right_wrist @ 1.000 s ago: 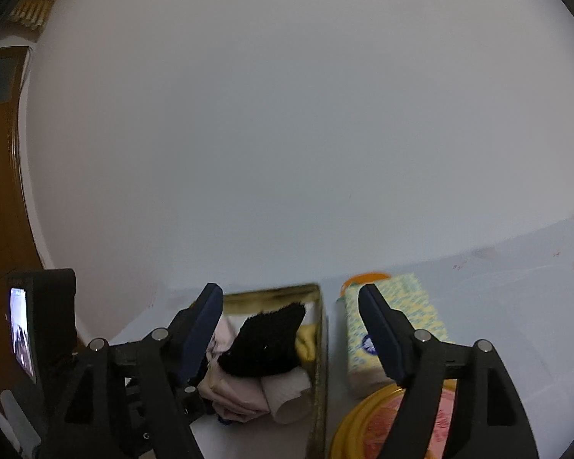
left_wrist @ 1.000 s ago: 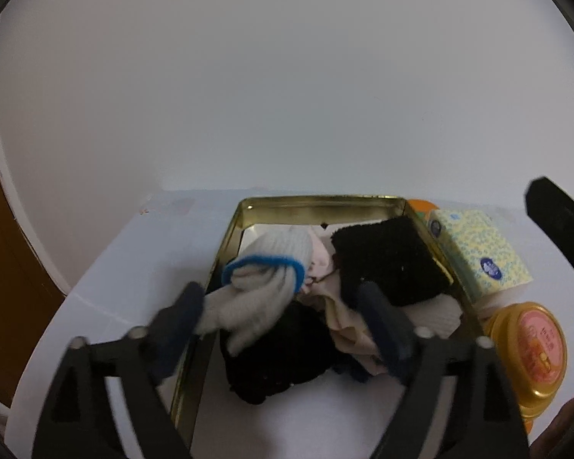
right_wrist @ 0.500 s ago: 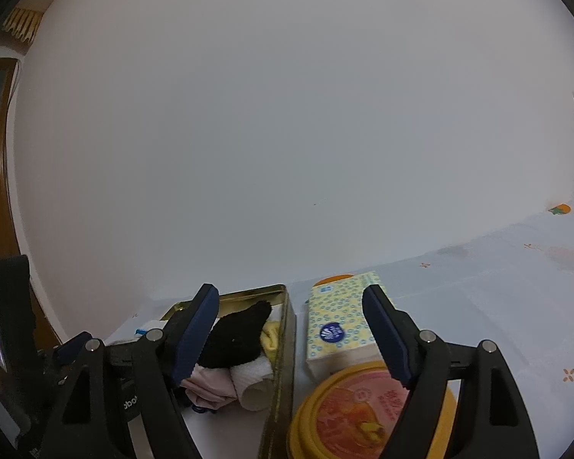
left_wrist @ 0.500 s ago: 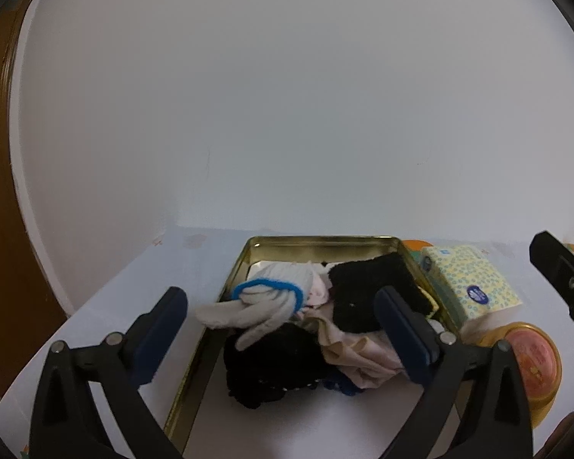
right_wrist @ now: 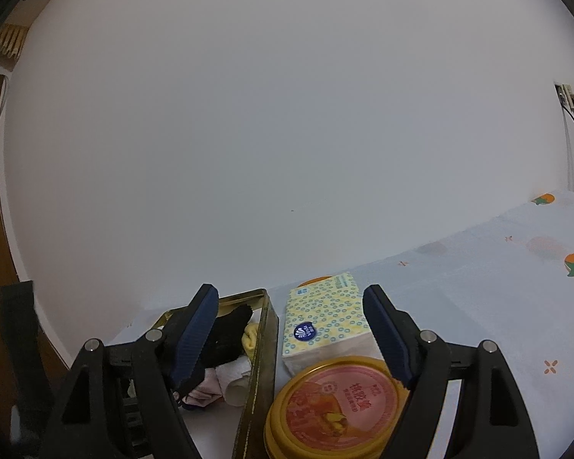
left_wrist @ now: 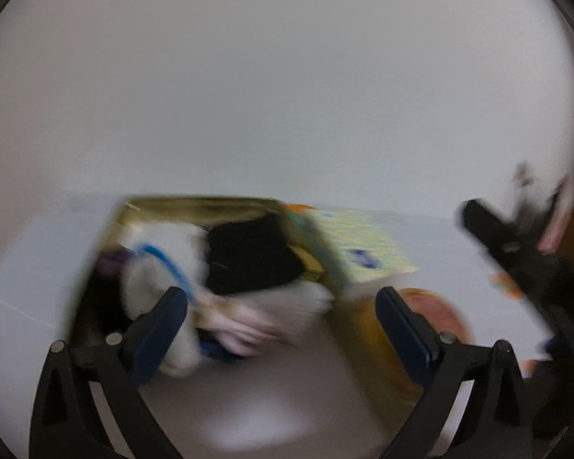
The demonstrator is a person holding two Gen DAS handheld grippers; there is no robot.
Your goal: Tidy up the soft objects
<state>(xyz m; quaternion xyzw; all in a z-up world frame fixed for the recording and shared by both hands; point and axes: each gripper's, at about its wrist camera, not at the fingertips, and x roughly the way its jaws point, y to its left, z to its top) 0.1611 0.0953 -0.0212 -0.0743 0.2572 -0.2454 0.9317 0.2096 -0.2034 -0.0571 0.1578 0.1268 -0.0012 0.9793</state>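
A gold metal tin [left_wrist: 195, 206] holds a pile of soft things: a white sock with a blue band [left_wrist: 160, 267], a black cloth [left_wrist: 248, 256] and pale pink cloth [left_wrist: 245, 321]. The left wrist view is blurred by motion. My left gripper [left_wrist: 281, 325] is open and empty, just in front of the pile. The tin [right_wrist: 262, 329] also shows in the right wrist view, with the black cloth [right_wrist: 229, 329] inside. My right gripper [right_wrist: 289, 329] is open and empty, above the tin's right wall and the tissue pack [right_wrist: 325, 321].
A round yellow tin with a pink lid [right_wrist: 336, 401] stands in front of the tissue pack, right of the gold tin. A white wall rises behind the table. The patterned tablecloth [right_wrist: 516, 287] stretches to the right. The right gripper's body [left_wrist: 516, 252] shows at the left view's right edge.
The left gripper has swung to the right and closer to the pile, blurring its view. The right gripper has shifted right, over the tissue pack and the round tin. Both stay open.
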